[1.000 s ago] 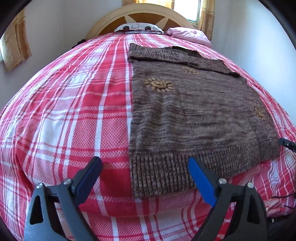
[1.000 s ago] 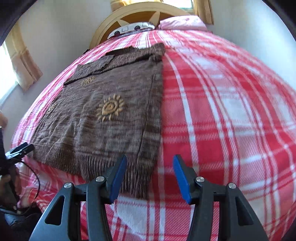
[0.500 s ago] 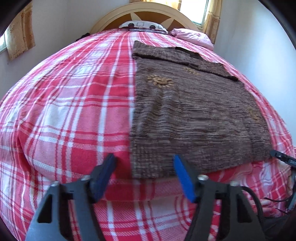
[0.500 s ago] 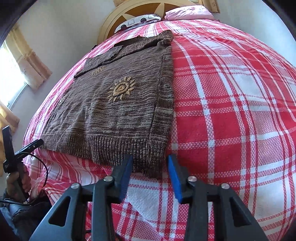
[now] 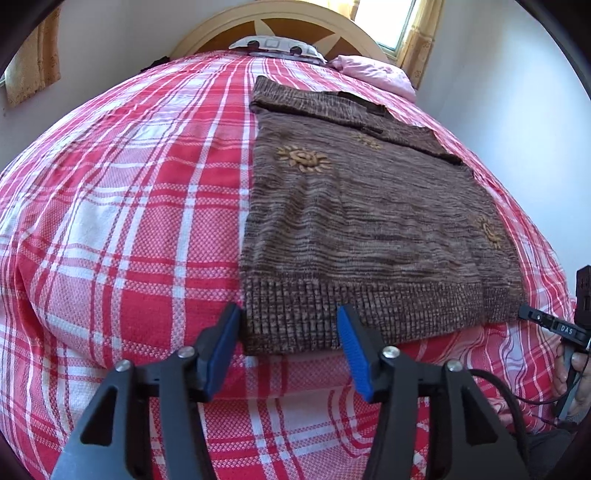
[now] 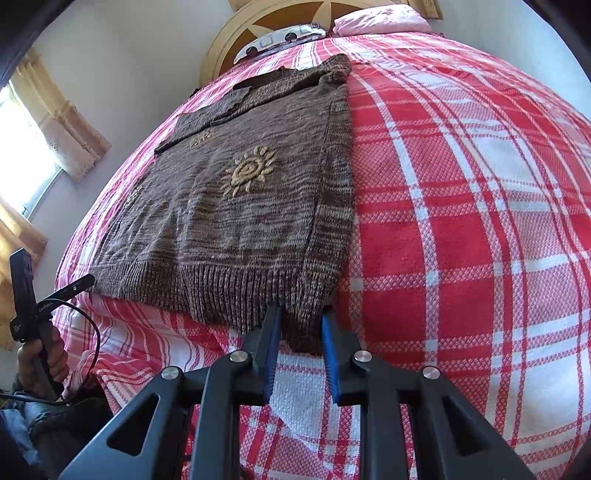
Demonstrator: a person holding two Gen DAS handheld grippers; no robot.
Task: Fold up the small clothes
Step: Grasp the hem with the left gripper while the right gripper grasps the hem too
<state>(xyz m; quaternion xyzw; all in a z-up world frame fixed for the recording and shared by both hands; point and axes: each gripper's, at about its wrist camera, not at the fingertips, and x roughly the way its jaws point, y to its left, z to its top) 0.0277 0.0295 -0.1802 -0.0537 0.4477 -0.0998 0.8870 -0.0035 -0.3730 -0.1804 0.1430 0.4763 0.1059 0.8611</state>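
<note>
bed [image 5: 122,229]: red plaid cover, wide bare stretches on both sides of the sweater
sweater [image 5: 354,221]: flat, ribbed hem along the bed's near edge
left claw [image 5: 286,354]: has just been closing, hem corner between apart pads
right claw [image 6: 300,352]: narrow, pinching the other hem corner

A big bed [image 5: 122,206] fills the room, with a red and white checked cover. At its far end stands a round cream headboard [image 5: 221,22]. A pink pillow [image 6: 380,18] lies there. The walls [image 6: 129,55] are pale. Bright sun comes through a window [image 6: 22,162] with yellow curtains [image 6: 66,129].
</note>
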